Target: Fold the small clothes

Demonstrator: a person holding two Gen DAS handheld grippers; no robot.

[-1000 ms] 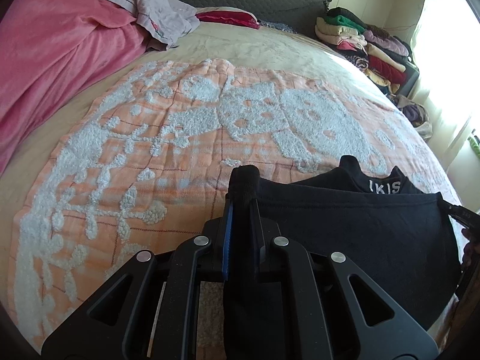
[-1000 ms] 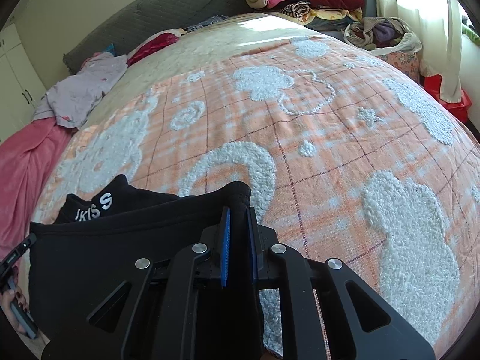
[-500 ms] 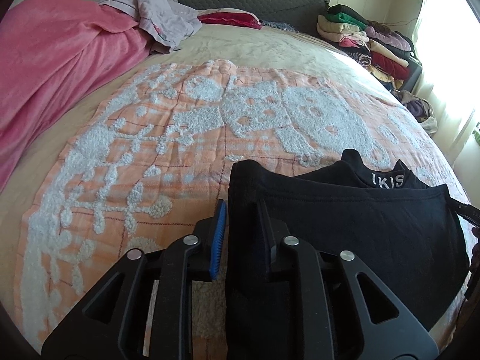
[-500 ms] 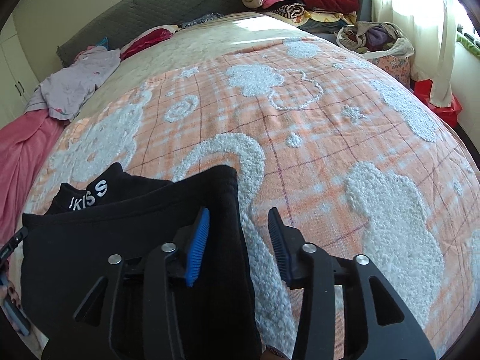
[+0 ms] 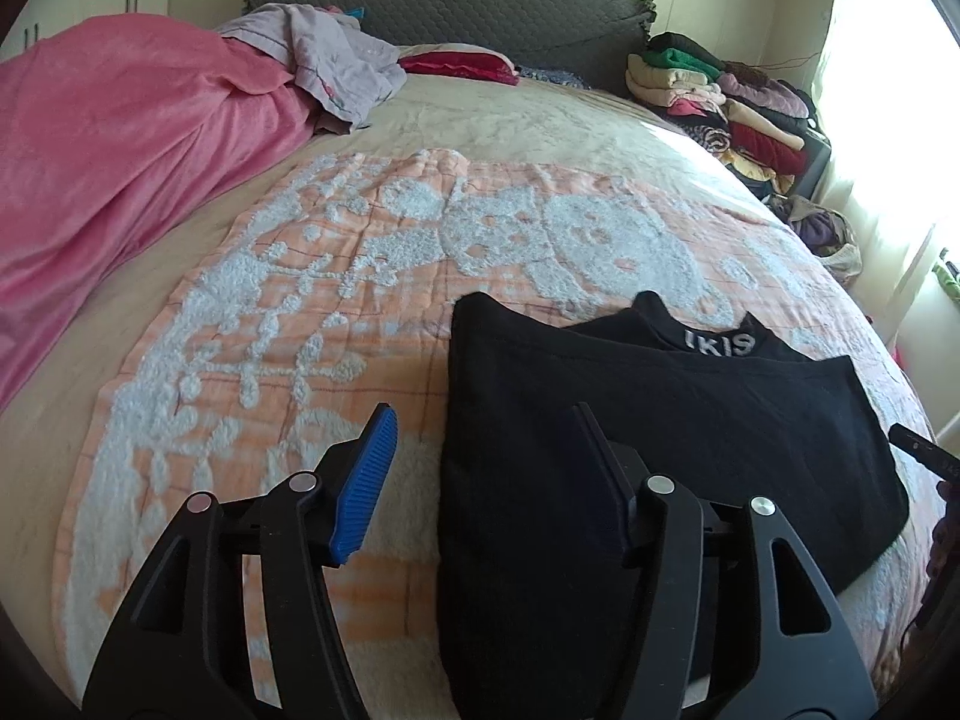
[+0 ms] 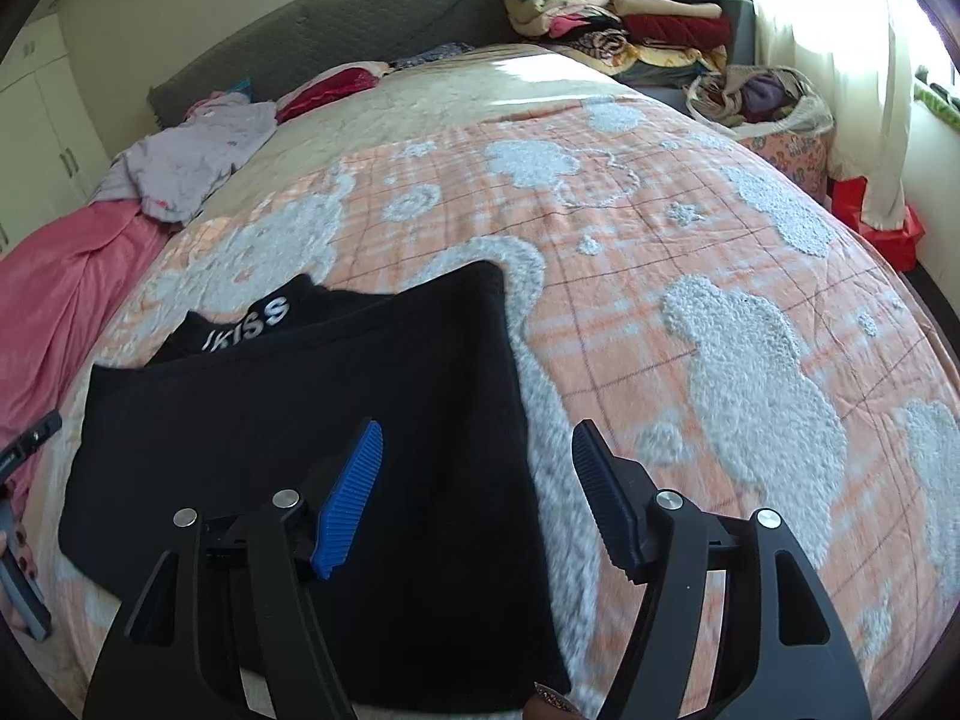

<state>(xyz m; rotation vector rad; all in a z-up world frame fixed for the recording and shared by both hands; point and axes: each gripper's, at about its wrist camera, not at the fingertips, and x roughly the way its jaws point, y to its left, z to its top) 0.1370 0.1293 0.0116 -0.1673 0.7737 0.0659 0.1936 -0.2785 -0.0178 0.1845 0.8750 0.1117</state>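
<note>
A black garment point(image 5: 660, 420) with white lettering on its waistband lies folded flat on the orange and white blanket point(image 5: 312, 324). My left gripper point(image 5: 480, 426) hovers over the garment's left edge; its jaws are opening and the pads touch no cloth. In the right wrist view the same garment point(image 6: 312, 408) lies at lower left. My right gripper point(image 6: 477, 444) straddles its right edge with jaws opening, and the fabric lies below, not pinched. The other gripper's tip shows at each frame's side edge.
A pink blanket point(image 5: 102, 168) is heaped on the left of the bed, with a lilac garment point(image 5: 336, 60) near the grey headboard point(image 5: 480, 6). Stacks of folded clothes point(image 6: 624, 18) stand at the far right beside a bag of clothes point(image 6: 762, 96).
Both grippers were shut on the garment's edges, then let go and spread their jaws. Both drew back and up from the cloth, which now lies flat on the blanket.
</note>
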